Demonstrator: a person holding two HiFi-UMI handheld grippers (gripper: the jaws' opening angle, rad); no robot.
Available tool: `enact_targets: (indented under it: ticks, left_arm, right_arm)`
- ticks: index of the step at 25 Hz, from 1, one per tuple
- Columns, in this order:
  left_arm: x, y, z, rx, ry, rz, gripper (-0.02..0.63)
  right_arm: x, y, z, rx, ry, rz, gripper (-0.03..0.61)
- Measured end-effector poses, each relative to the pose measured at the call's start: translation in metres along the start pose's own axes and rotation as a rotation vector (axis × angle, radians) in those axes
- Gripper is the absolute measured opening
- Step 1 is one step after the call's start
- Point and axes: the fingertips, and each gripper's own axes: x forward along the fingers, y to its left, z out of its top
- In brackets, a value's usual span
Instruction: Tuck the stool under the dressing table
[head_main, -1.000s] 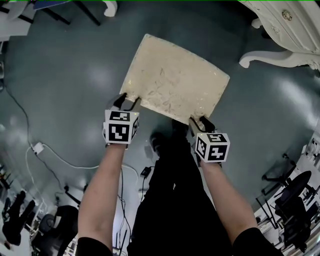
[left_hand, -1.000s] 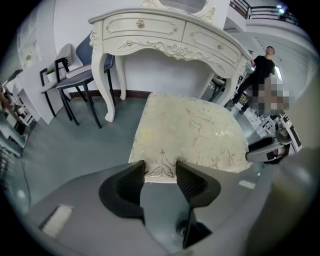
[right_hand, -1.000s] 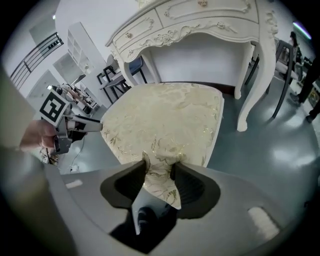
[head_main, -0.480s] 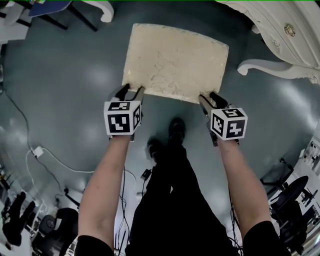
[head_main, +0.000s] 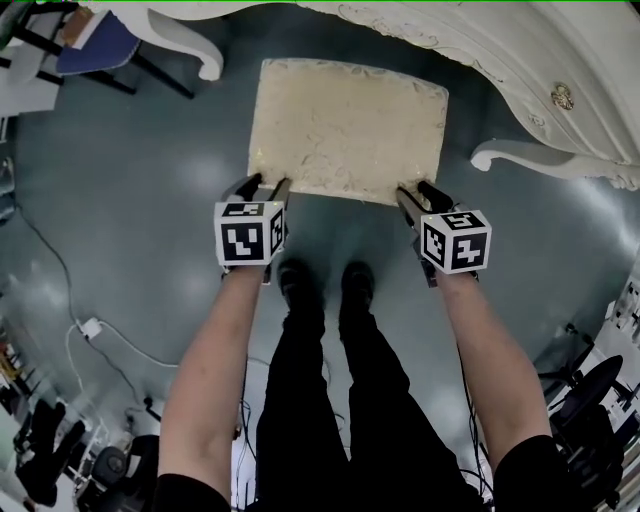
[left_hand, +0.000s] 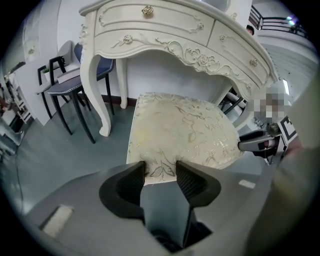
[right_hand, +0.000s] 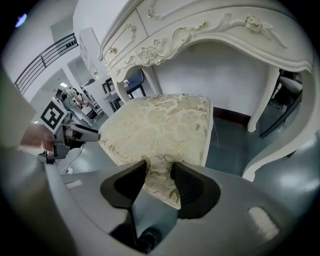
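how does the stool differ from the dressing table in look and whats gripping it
The stool is a low seat in gold-patterned cream fabric; the dressing table is taller, carved white wood with knobbed drawers. The stool is clamped at its near corners by the left gripper and right gripper; the dressing table stands untouched. Both are pale and ornate.

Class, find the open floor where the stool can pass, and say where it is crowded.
Bare floor lies left of the stool, and under the dressing table between its legs. It is crowded by the chairs past one leg.
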Motion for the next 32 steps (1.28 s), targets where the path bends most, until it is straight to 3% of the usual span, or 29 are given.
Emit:
enact_targets:
  ticks: [10, 15, 19, 26, 32]
  left_arm:
    - [0.022, 0.022, 0.056, 0.069, -0.035, -0.100, 0.213]
    - [0.024, 0.027, 0.065, 0.178, 0.006, -0.190, 0.194]
    - [0.025, 0.029, 0.065, 0.232, 0.054, -0.244, 0.179]
    - [0.037, 0.038, 0.096, 0.225, -0.029, -0.228, 0.176]
    - [0.049, 0.044, 0.122, 0.246, -0.047, -0.230, 0.176]
  right_arm:
    - [0.021, -0.012, 0.044, 0.066, -0.018, -0.072, 0.190]
    - [0.023, -0.015, 0.053, 0.107, -0.066, -0.183, 0.190]
    - [0.024, -0.015, 0.052, 0.127, -0.080, -0.199, 0.190]
    - [0.033, -0.024, 0.079, 0.119, -0.130, -0.188, 0.192]
    - [0.042, -0.034, 0.103, 0.106, -0.191, -0.199, 0.192]
